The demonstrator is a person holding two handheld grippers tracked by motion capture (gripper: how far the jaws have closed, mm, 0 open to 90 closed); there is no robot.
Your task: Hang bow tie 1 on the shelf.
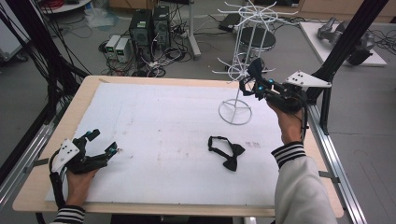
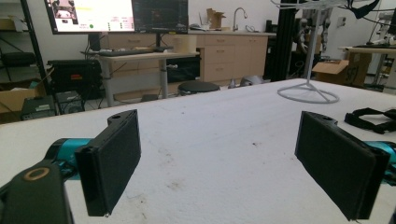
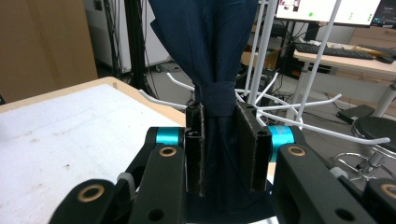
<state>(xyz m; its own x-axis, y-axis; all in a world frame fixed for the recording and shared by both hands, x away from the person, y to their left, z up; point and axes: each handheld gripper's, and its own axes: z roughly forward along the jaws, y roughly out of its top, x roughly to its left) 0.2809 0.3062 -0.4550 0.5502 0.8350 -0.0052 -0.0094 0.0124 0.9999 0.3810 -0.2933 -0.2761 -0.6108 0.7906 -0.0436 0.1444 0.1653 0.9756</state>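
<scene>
The left gripper (image 2: 233, 170) has its two black fingers (image 2: 112, 161) rising from the bottom of the frame, spread wide, with bare white table (image 2: 219, 135) between them. At the right edge a black bow tie (image 2: 371, 119) lies flat on the table. Above it, in the upper right, stands a white wire rack (image 2: 309, 91) on its round base. A monitor (image 2: 91, 14) glows in the upper left.

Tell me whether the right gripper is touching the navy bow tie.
Touching. The right gripper view shows the right gripper with both pads pressed on the navy bow tie just under its knot.
</scene>
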